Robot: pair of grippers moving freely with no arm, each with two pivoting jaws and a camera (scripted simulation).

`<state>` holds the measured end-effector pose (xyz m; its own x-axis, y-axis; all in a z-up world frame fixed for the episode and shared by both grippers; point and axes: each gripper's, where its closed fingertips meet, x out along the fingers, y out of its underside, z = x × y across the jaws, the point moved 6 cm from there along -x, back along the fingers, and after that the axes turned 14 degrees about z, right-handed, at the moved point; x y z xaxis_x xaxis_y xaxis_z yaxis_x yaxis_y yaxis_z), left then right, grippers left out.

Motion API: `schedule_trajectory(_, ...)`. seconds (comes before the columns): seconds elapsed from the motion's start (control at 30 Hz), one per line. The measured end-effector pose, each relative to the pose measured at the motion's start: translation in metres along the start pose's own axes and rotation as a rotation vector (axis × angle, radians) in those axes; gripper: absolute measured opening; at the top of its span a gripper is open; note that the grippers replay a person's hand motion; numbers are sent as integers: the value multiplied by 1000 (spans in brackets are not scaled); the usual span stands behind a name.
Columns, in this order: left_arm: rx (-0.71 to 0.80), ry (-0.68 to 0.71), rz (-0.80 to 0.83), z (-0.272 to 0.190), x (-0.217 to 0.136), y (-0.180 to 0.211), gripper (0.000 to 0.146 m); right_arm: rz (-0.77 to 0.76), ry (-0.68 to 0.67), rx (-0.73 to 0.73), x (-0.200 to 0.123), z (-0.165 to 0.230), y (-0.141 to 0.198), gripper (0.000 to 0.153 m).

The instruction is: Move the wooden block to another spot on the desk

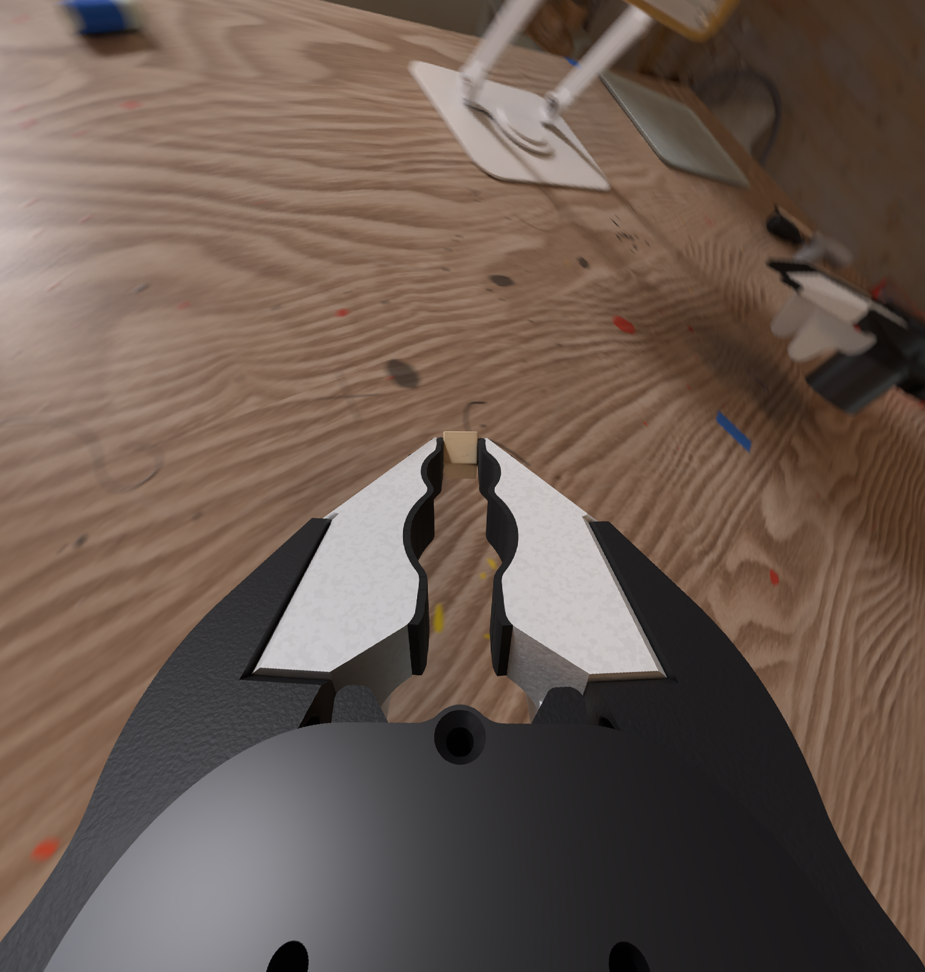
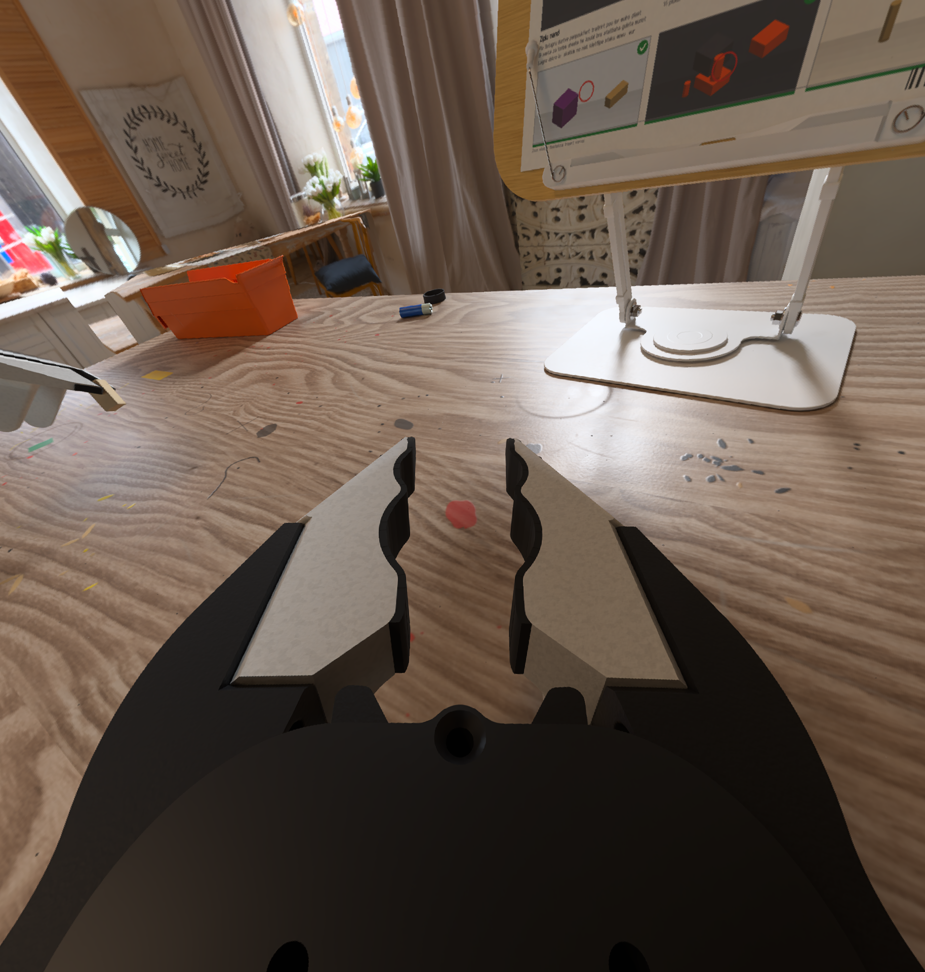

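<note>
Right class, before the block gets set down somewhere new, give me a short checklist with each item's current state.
1. Wooden block clamped between the tips of the left hand-held gripper: ok.
2. Block lifted off the desk: ok; the right wrist view shows it above the surface.
3. Grip depth: not ok; only the very fingertips hold it, so it could slip.
4. Desk ahead of the block free of objects: ok; the white stand base lies farther off.
5. Right hand-held gripper out of the way: ok; open, empty, well to the side.
6. Block's underside level: cannot tell.
</note>
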<state>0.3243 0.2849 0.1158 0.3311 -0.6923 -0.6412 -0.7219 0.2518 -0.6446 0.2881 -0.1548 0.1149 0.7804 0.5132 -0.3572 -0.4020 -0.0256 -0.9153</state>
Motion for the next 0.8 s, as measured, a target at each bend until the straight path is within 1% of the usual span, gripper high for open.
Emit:
schedule_trajectory(0.03, 65, -2, 23, -14, 6, -4, 12, -1, 2, -5, 0, 0, 0, 34)
schedule_trajectory(0.1, 205, -4, 109, -48, 30, -9, 12, -4, 7, -15, 0, 1, -1, 34)
schedule_trajectory(0.17, 313, 25, 225, -83, 63, -7, 12, -8, 6, -17, -1, 2, -1, 34)
schedule_trajectory(0.23, 412, 13, 335, -109, 97, -3, 12, -12, 4, -14, -2, 1, -1, 34)
schedule_trajectory(0.3, 488, -10, 388, -125, 124, -1, 12, -19, 0, -8, -3, 1, -1, 34)
schedule_trajectory(0.37, 520, 9, 414, -137, 143, -1, 12, -24, -2, -6, -4, 1, -2, 34)
schedule_trajectory(0.5, 581, 52, 430, -155, 161, 7, 12, -20, -6, -10, -3, 2, -1, 34)
schedule_trajectory(0.63, 606, 26, 442, -160, 166, 16, 12, -12, -17, -10, -1, 2, -1, 34)
schedule_trajectory(0.8, 602, 4, 417, -160, 167, 18, 12, -1, -9, -15, 0, 2, -1, 34)
